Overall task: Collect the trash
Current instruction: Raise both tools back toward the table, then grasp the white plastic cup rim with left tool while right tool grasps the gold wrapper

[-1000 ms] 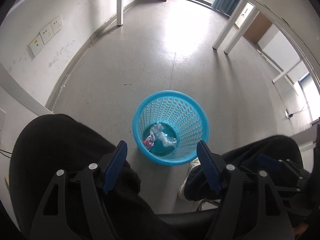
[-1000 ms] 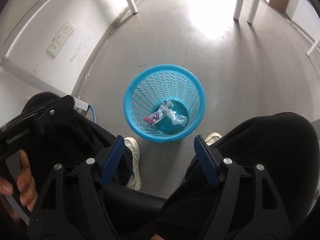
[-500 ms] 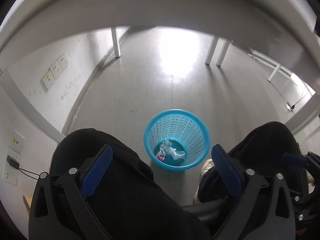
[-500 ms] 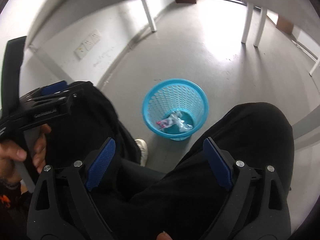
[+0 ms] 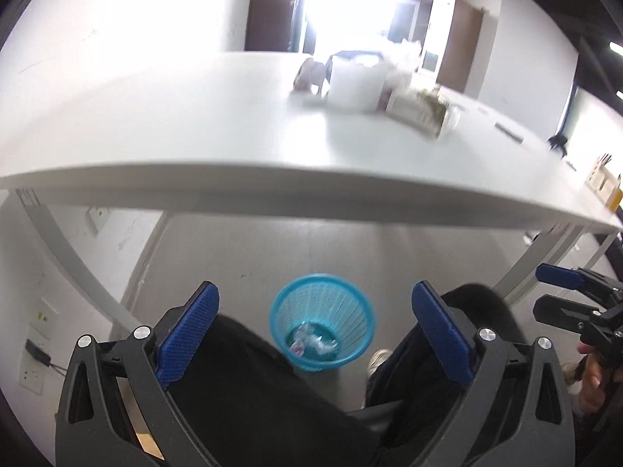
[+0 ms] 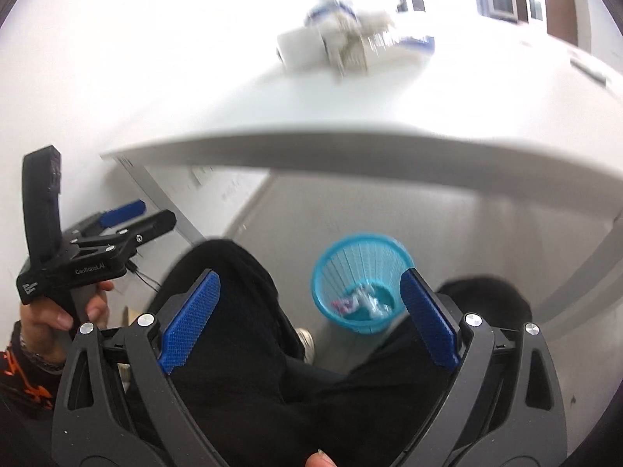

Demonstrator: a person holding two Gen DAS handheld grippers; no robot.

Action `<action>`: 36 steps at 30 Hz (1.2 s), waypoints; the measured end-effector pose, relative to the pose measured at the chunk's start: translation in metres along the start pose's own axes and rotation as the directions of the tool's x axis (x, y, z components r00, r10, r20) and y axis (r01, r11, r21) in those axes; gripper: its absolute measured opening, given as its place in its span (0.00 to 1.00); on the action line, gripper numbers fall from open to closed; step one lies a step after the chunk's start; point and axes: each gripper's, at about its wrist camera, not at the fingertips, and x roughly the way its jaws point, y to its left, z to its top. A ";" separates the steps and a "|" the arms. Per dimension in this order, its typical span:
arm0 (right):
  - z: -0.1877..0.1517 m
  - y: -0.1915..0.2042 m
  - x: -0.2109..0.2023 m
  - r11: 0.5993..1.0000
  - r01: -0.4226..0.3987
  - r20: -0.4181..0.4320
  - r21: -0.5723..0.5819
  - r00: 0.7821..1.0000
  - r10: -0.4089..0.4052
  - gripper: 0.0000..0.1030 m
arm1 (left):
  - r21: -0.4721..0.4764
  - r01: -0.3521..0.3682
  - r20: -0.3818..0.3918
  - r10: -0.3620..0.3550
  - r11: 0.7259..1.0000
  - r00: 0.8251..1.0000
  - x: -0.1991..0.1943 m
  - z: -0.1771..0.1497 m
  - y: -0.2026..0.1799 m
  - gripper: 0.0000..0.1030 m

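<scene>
Both grippers, left (image 5: 315, 330) and right (image 6: 309, 311), hang spread wide and empty above a blue bin (image 5: 322, 330) holding wrappers (image 5: 311, 340). On the table (image 5: 194, 124) above the bin lies blurred trash (image 5: 422, 111), probably light, crinkly; pinch an edge.

A white surface (image 5: 194, 116) spans the room over a grey floor (image 5: 350, 249); wall sockets (image 5: 33, 366) sit left, a bright window (image 5: 350, 0) glares behind

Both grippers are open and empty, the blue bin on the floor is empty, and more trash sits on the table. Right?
Not quite. The bin already holds crumpled wrappers, as both wrist views show. The rest stands: left gripper and right gripper open and empty, trash on the table.
</scene>
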 end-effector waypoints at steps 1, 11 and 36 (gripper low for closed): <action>0.005 0.003 -0.004 1.000 -0.012 0.010 -0.002 1.000 0.012 0.87 | -0.002 0.010 0.013 -0.010 1.000 1.000 -0.005 0.004 -0.001 0.94; 0.067 -0.004 -0.011 0.998 0.057 0.084 -0.042 0.995 -0.053 0.87 | 0.011 0.011 0.152 -0.013 1.000 0.988 -0.016 0.079 -0.020 0.94; 0.171 -0.069 0.092 0.993 0.052 0.006 0.104 0.999 -0.052 0.53 | -0.059 0.029 0.043 -0.027 0.998 0.999 0.095 0.196 -0.023 0.88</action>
